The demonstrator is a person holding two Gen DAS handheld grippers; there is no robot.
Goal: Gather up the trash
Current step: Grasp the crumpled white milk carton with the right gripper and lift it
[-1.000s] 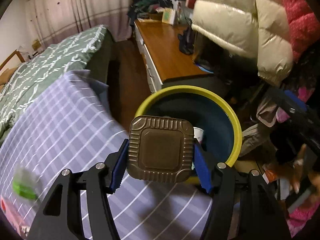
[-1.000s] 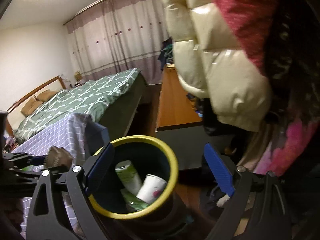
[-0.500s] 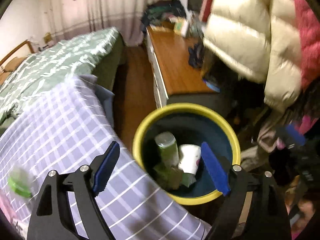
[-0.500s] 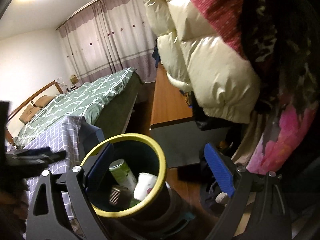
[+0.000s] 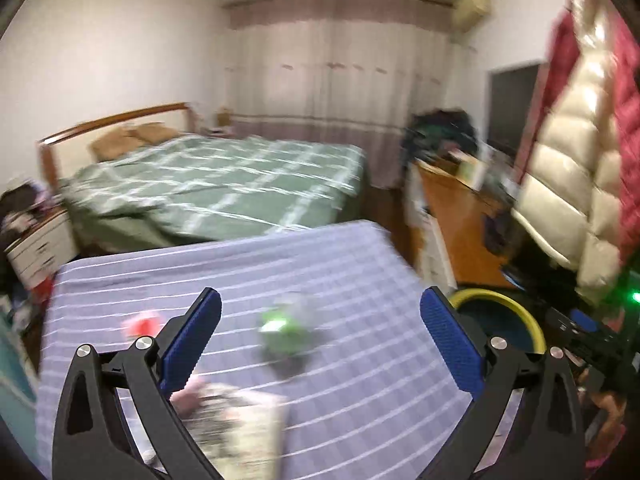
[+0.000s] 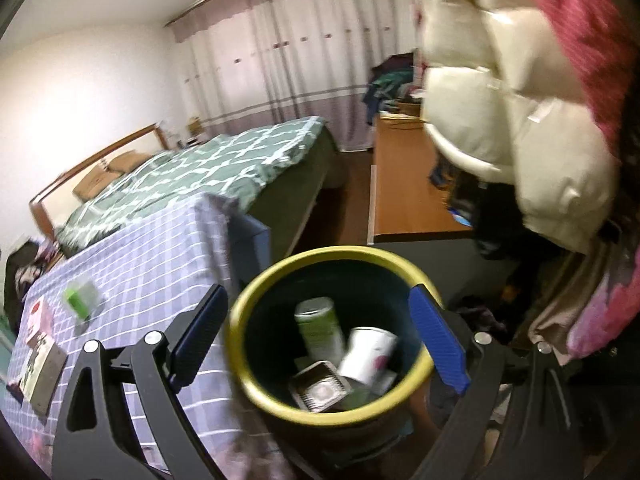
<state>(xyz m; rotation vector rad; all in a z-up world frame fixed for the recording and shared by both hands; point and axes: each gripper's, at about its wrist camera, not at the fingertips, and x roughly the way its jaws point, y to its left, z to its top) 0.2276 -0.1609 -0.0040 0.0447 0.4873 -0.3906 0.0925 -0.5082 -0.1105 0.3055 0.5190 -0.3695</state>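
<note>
My left gripper [image 5: 319, 304] hovers over the purple checked table [image 5: 360, 360], its jaws opening wide with nothing between them. A blurred green crumpled wrapper [image 5: 285, 323] lies on the cloth ahead of it, a red-and-white scrap [image 5: 141, 325] further left. The yellow-rimmed bin [image 6: 256, 384] stands beside the table; its rim [image 5: 516, 306] shows at the right of the left wrist view. My right gripper [image 6: 318, 300] hangs open above the bin. Inside lie a foil tray [image 6: 320, 390], a green can [image 6: 318, 326] and a white cup [image 6: 368, 354].
A printed packet [image 5: 228, 420] lies near the table's front edge, seen as a flat booklet [image 6: 40, 364] from the right. A green bed [image 5: 224, 188] is behind, a wooden desk [image 6: 408, 196] to the right, and puffy coats [image 6: 512, 120] hang close above the bin.
The left gripper let go of the foil tray, which dropped into the bin, then swung up and left to face the table. The right gripper shifted closer over the bin.
</note>
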